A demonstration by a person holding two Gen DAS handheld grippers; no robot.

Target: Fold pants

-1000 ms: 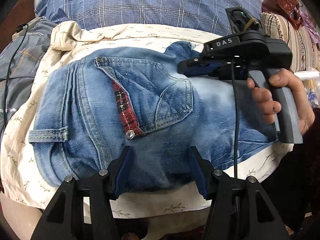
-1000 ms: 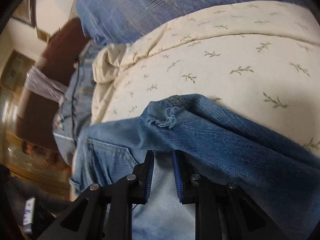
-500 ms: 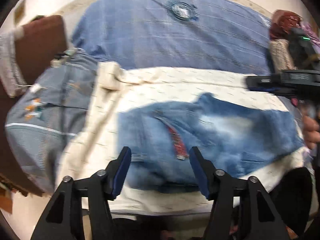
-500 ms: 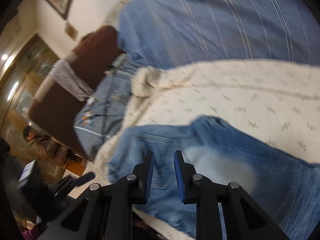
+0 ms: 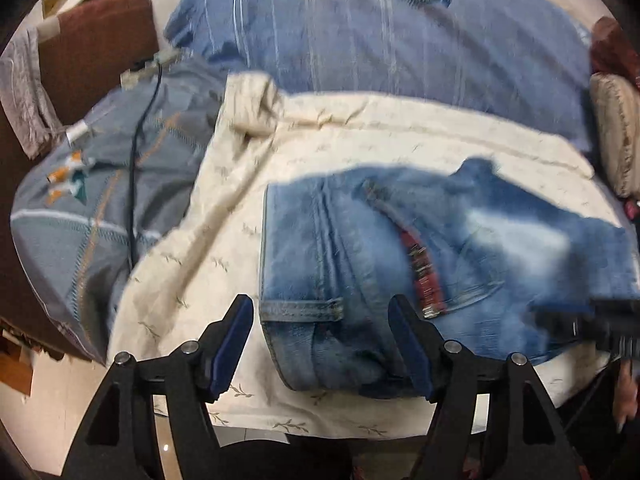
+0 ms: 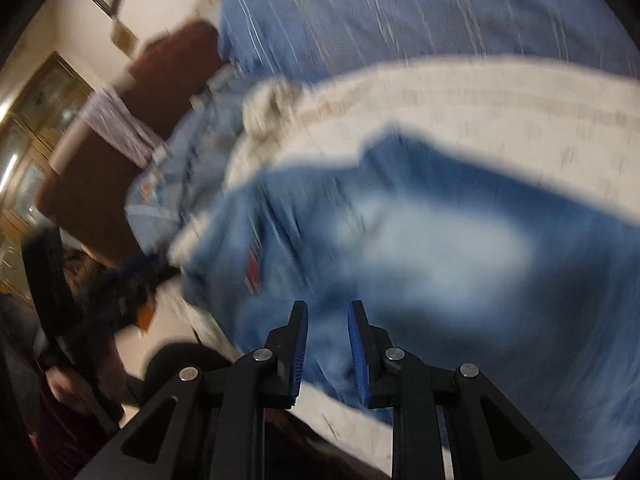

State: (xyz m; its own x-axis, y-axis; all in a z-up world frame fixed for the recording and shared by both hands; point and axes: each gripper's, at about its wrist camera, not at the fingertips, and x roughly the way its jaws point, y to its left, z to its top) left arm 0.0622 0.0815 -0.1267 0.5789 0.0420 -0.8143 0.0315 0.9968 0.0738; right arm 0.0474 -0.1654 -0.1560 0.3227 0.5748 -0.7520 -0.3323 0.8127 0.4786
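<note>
The blue jeans [image 5: 420,264] lie folded on a cream leaf-print cloth [image 5: 224,216], back pocket with red plaid trim facing up. My left gripper [image 5: 322,320] is open and empty, held above the near waist end of the jeans. In the right wrist view the jeans [image 6: 420,240] are blurred. My right gripper [image 6: 327,322] hovers over their near edge with its jaws a narrow gap apart and nothing between them. The right gripper also shows dark and blurred at the right edge of the left wrist view [image 5: 592,316].
A blue striped bedsheet [image 5: 380,40] covers the bed behind. A grey-blue pillow [image 5: 112,184] with a black cable [image 5: 134,184] lies left, by a brown headboard [image 5: 96,48]. A patterned cushion [image 5: 616,136] sits at the right. A person [image 6: 80,320] is at the left.
Both grippers have pulled back and up from the jeans. The right gripper has swung low to the right edge of the left wrist view. The jeans lie where they were.
</note>
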